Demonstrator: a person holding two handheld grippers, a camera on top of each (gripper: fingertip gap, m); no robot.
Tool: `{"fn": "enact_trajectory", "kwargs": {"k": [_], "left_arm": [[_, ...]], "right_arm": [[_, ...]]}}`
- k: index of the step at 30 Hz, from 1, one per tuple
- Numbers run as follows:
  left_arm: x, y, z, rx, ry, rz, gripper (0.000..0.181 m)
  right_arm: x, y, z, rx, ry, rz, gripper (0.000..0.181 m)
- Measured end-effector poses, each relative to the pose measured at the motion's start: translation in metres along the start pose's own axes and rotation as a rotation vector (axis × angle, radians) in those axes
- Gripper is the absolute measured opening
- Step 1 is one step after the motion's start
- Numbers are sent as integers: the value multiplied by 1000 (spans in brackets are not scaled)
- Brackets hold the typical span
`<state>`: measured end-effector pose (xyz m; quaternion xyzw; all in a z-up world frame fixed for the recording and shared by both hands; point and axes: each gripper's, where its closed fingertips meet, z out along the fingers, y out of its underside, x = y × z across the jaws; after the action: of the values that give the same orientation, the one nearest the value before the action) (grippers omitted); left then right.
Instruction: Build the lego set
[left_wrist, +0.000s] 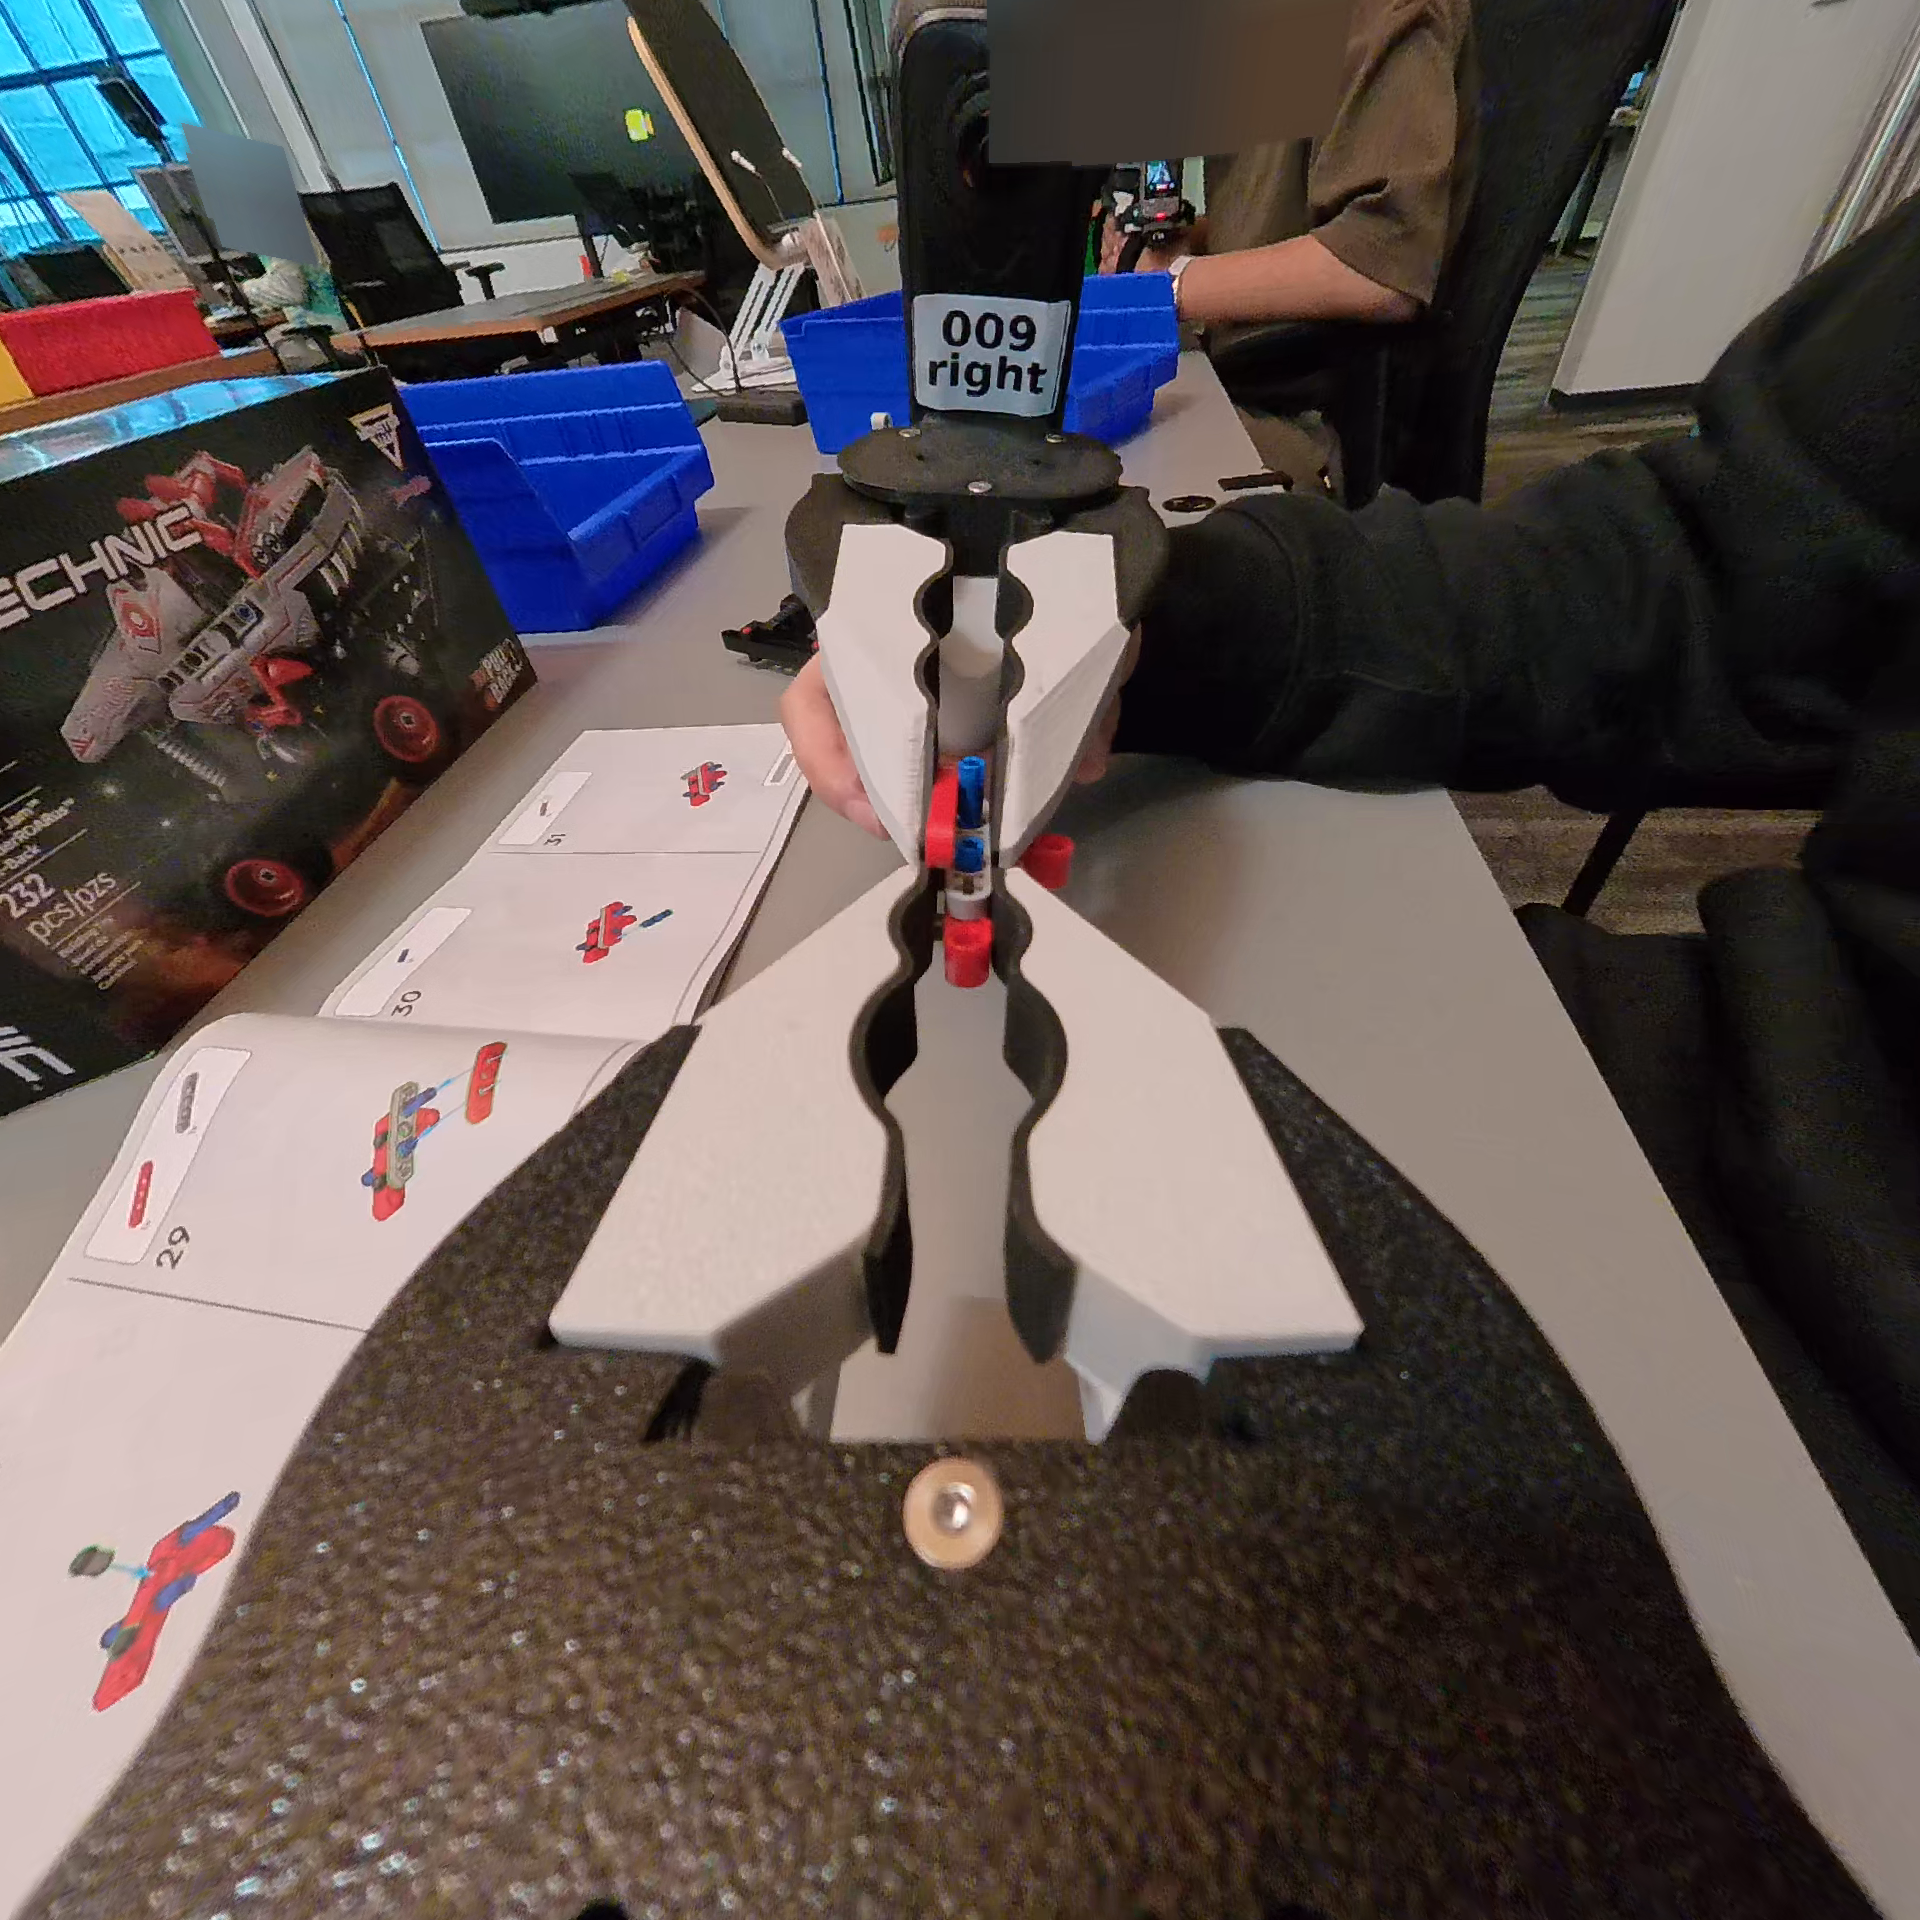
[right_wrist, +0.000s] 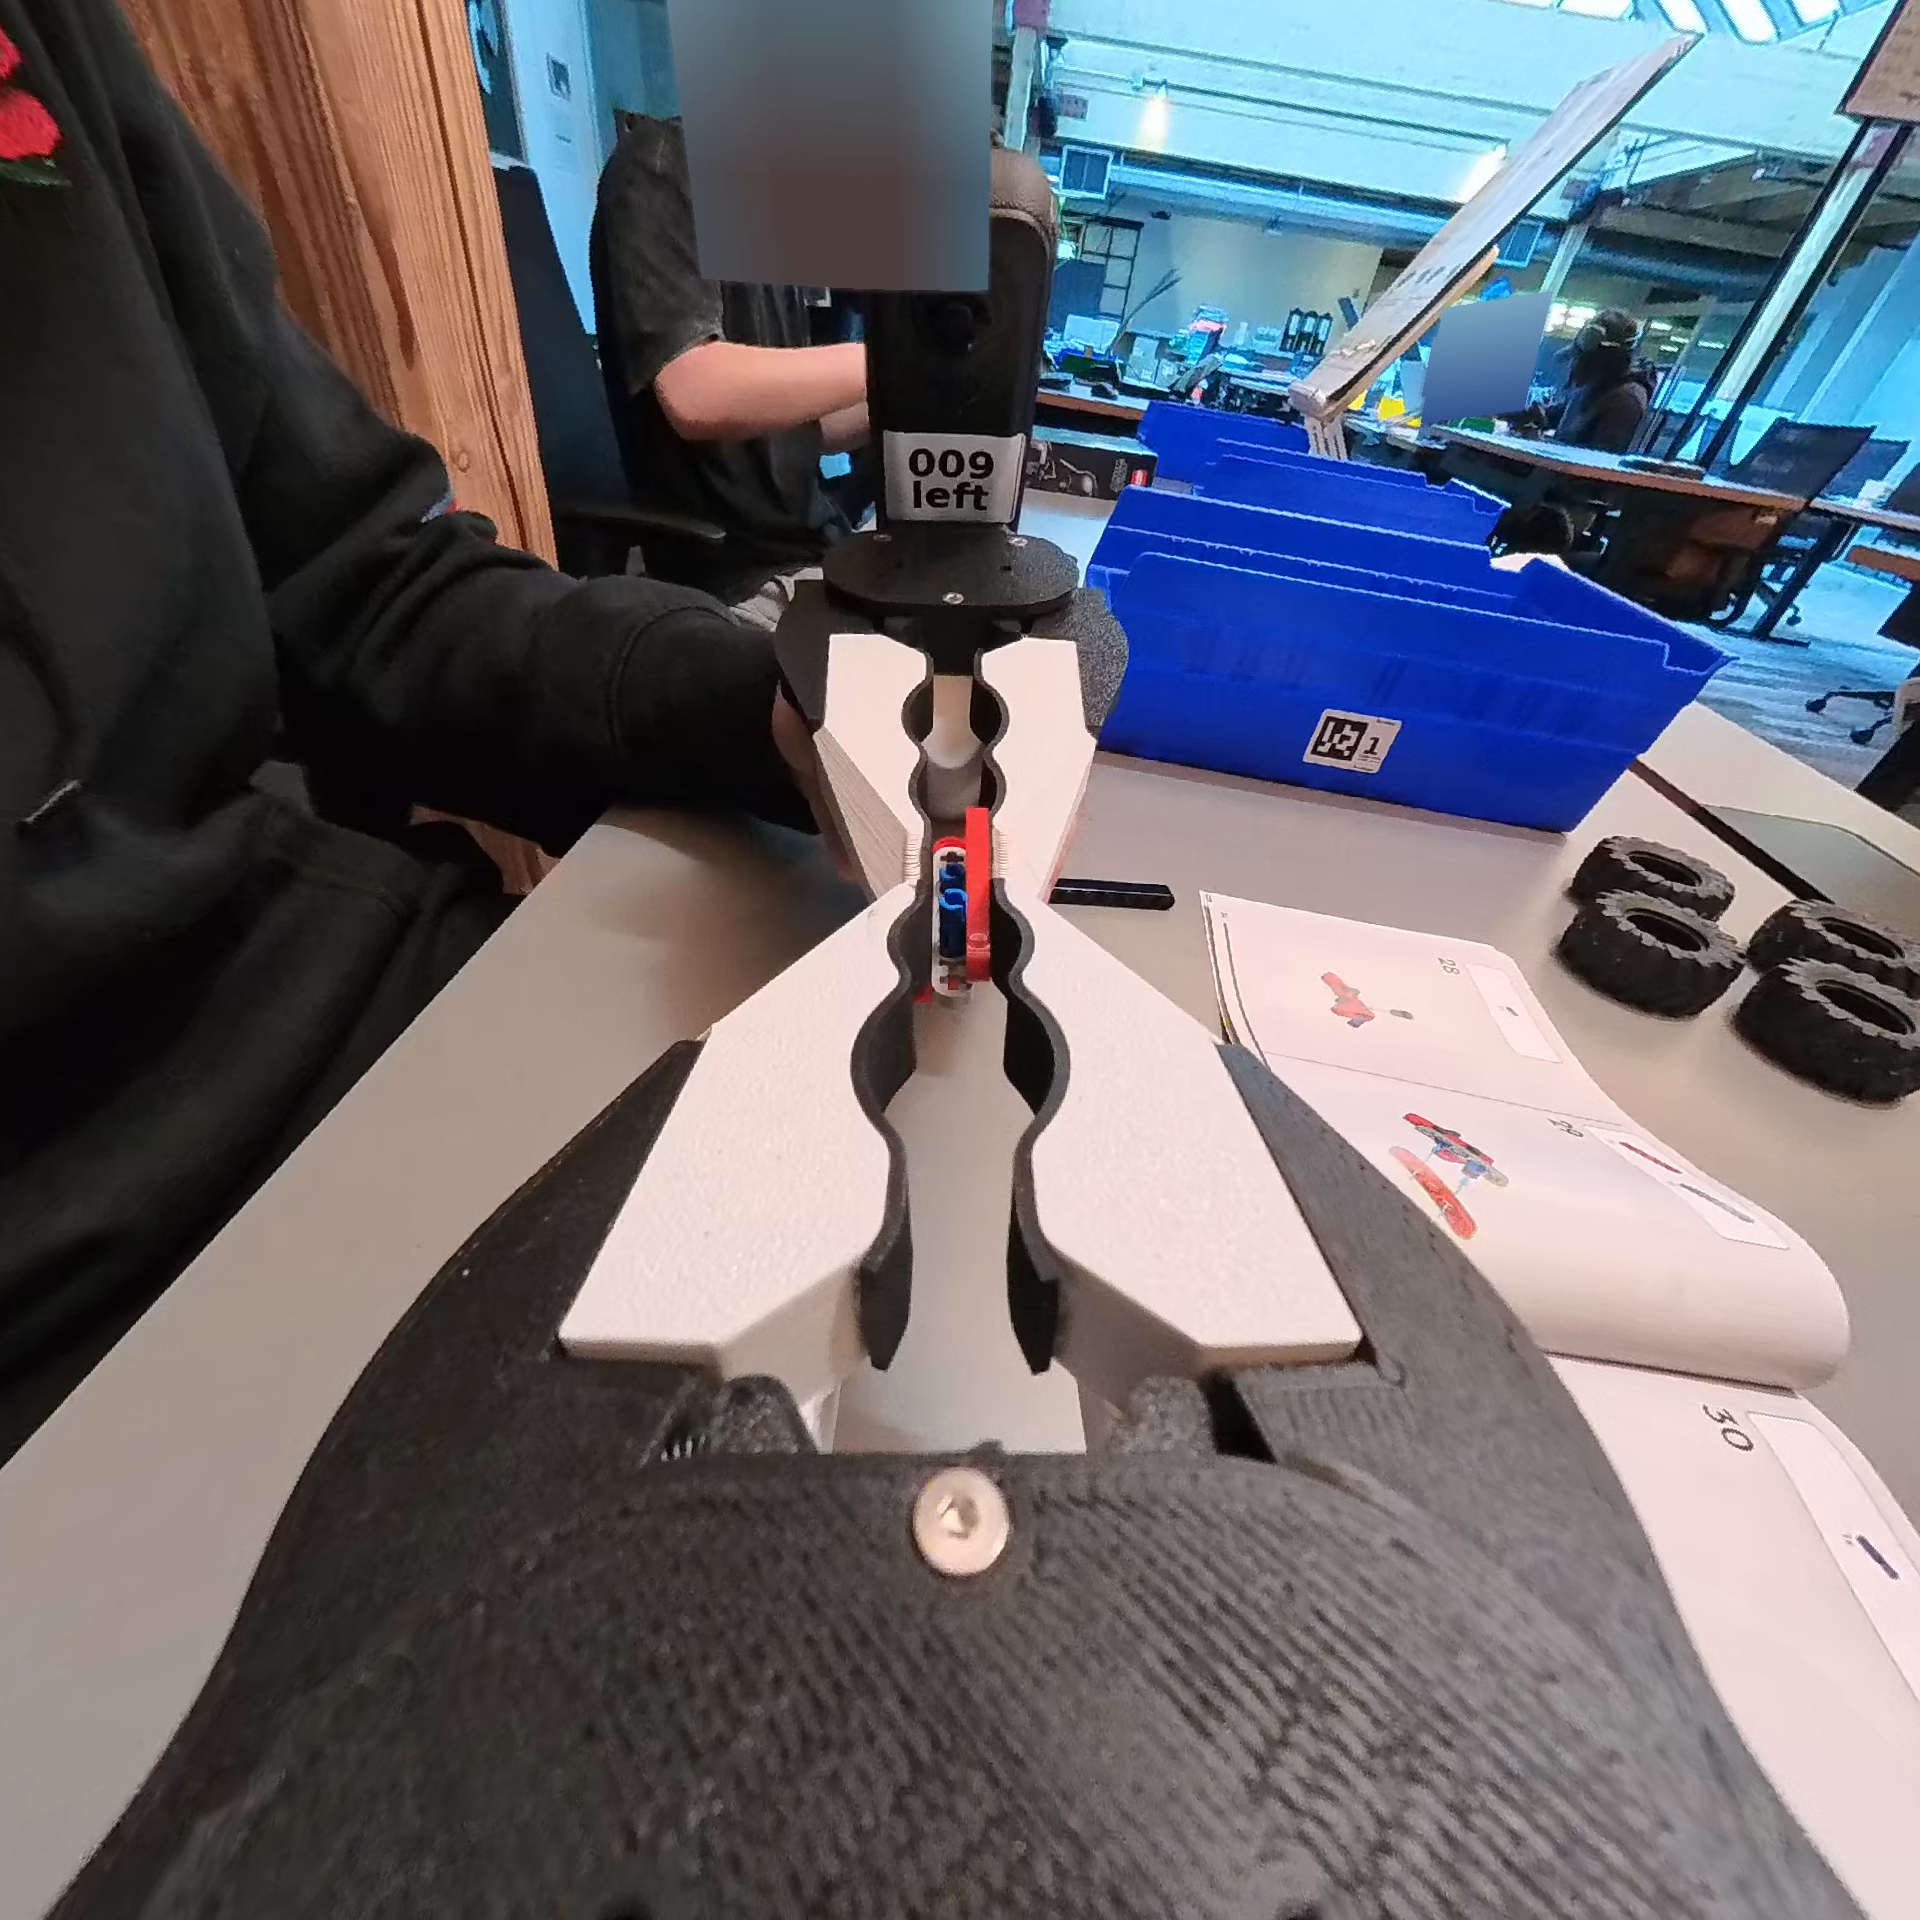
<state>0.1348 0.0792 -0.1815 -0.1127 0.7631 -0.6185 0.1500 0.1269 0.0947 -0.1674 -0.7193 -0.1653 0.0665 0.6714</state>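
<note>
While the two claws meet tip to tip above the table (left_wrist: 1299, 935), the small lego assembly (left_wrist: 961, 873) of red, grey and blue parts sits pinched between them: left gripper (left_wrist: 958, 914) clamped on its near end, right gripper (right_wrist: 951, 961) on the other. Four black tyres (right_wrist: 1652, 951) cluster near the table's far edge; one open instruction booklet (left_wrist: 582, 935).
</note>
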Motion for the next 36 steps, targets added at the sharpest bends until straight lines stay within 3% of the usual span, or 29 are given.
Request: {"fn": "enact_trajectory", "kwargs": {"k": [36], "left_arm": [[0, -4, -1, 28, -15, 35, 7]], "right_arm": [[0, -4, 1, 24, 9, -2, 8]]}}
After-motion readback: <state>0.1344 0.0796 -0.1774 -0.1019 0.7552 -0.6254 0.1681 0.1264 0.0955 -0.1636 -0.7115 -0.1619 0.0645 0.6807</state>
